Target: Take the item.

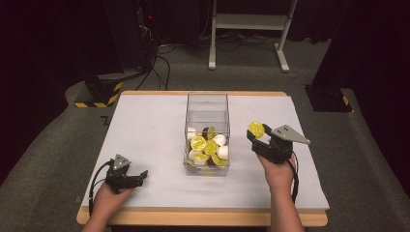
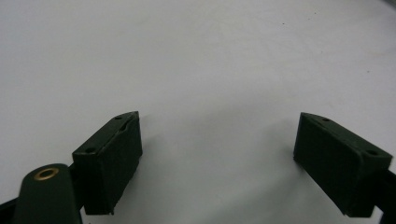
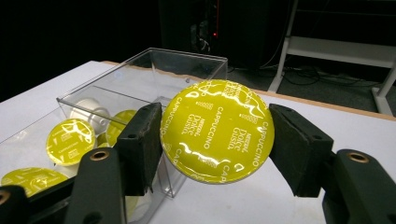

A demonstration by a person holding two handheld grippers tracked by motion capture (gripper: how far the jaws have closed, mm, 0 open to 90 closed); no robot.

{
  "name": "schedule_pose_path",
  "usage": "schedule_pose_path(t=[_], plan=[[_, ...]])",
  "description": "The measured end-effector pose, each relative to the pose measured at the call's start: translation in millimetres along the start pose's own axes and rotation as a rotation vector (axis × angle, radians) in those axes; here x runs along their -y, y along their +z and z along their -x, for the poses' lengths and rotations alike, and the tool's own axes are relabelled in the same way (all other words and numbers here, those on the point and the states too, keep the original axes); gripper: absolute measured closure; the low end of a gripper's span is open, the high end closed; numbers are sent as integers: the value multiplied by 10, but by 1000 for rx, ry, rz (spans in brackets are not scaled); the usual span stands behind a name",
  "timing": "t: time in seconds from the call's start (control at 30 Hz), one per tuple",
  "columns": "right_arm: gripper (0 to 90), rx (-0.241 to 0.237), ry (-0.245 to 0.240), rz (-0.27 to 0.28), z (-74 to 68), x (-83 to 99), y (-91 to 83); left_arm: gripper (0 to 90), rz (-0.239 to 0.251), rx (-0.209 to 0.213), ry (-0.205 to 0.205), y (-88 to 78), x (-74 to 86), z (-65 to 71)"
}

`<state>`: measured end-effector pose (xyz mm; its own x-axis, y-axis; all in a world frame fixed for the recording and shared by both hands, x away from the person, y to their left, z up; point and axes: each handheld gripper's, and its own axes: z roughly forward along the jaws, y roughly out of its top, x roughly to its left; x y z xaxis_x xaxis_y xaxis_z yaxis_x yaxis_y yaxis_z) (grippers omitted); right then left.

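The white table (image 1: pixel 145 125) was brightly and evenly lit, apparently from overhead, while the room beyond, toward twelve o'clock, fell into near black. In the left gripper view soft shadows spread under the pads (image 2: pixel 114 158), and the tabletop looked washed out. Glare streaked the yellow foil capsule lid (image 3: pixel 217 130) and the clear box (image 3: pixel 140 79) walls. The high view was slightly soft, its distant detail grainy.

Bare table (image 1: pixel 145 130) left of the clear box (image 1: pixel 207 111).
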<state>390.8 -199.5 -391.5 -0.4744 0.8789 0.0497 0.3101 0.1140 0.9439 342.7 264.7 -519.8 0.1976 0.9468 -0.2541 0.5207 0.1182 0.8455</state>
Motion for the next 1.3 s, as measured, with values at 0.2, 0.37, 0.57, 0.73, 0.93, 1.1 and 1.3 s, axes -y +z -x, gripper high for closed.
schedule_pose_path(t=[0.2, 0.37, 0.57, 0.73, 0.93, 1.1, 1.3], plan=[[384, 38, 15, -14, 132, 59, 15, 154, -1, 0, 0, 0, 0, -1], [384, 82, 20, -43, 240, 132, 77, 154, 0, 0, 0, 0, 0, 0], [384, 127, 8, -82, 355, 193, 225, 154, -4, 0, 7, -4, 0, -3], [384, 148, 8, -109, 434, 258, 356, 154, -4, 0, 9, -5, 1, -3], [384, 172, 13, -147, 530, 356, 510, 156, -3, -1, 13, -8, 3, -1], [384, 208, 18, -167, 597, 429, 579, 156, 1, -2, 11, -5, 5, 3], [384, 226, 39, -188, 684, 500, 637, 156, 0, -4, 16, -8, 6, 1]])
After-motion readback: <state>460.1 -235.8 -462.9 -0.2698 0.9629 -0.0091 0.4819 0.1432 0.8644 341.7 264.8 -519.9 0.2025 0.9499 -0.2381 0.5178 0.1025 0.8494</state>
